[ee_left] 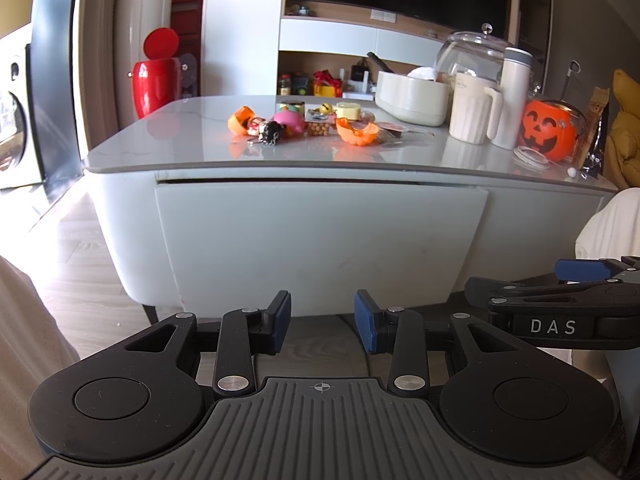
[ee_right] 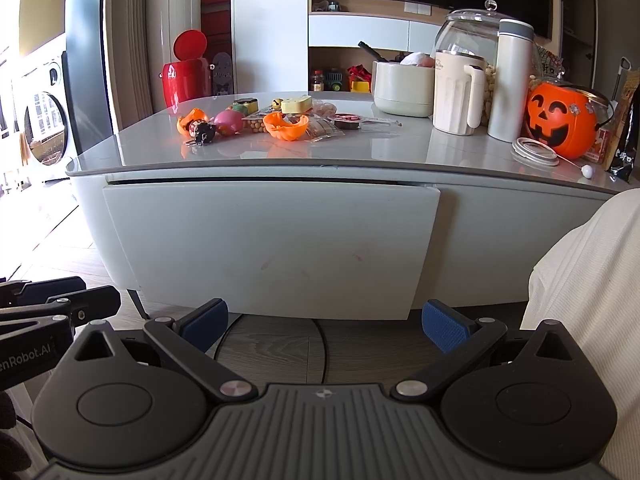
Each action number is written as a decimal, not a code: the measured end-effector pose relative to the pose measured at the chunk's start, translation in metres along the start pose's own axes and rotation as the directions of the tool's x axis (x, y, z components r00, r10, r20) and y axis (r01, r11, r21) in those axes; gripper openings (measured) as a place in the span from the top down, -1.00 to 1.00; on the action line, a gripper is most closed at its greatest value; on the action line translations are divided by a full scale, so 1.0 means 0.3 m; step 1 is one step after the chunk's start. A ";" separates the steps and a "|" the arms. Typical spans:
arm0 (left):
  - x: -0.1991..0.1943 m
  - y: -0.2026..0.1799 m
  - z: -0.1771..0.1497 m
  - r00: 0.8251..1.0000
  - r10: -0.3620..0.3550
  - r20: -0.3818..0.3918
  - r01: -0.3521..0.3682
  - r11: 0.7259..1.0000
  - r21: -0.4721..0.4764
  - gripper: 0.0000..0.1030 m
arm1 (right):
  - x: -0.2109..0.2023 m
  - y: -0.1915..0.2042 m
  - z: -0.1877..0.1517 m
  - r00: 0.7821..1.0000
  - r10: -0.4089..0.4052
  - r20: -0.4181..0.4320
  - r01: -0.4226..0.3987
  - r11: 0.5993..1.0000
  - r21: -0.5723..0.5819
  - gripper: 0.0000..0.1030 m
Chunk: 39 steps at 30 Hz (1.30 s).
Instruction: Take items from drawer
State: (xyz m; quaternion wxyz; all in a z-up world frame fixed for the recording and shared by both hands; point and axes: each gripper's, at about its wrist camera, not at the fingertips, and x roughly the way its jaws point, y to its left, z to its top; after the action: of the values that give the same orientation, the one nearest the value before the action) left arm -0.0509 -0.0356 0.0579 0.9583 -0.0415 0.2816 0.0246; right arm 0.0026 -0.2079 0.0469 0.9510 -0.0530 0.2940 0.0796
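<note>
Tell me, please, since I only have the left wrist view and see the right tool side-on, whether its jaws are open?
Observer: Yes. The right tool stands wide open with nothing between its blue pads, and it faces the lower edge of the drawer front.
Operator: Thank you. Could you also say whether the glass jar on the table holds anything? The jug hides its lower half from me.
Observer: It does. Beside the white jug, the glass jar shows pale round pieces in its lower part.
</note>
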 end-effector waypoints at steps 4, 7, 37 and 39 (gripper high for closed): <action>0.000 0.000 0.000 1.000 -0.001 0.000 0.001 1.000 -0.001 0.24 | -0.002 0.001 -0.001 1.000 0.000 -0.001 0.000 1.000 0.000 -1.00; 0.000 0.001 0.000 1.000 -0.001 0.001 0.001 1.000 0.000 0.24 | 0.002 -0.001 -0.001 1.000 0.003 -0.003 -0.003 1.000 -0.004 -1.00; 0.006 -0.010 -0.008 1.000 0.003 -0.010 -0.003 1.000 0.003 0.24 | 0.019 0.000 -0.006 0.999 0.019 -0.030 -0.019 1.000 -0.024 -1.00; 0.006 -0.012 -0.009 1.000 0.003 -0.013 -0.003 1.000 0.003 0.24 | 0.019 0.000 -0.006 0.999 0.019 -0.030 -0.020 1.000 -0.022 -1.00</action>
State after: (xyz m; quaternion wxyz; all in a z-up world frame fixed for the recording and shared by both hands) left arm -0.0506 -0.0394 0.0549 0.9565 -0.0396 0.2878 0.0254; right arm 0.0062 -0.2076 0.0421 0.9451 -0.0621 0.3076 0.0915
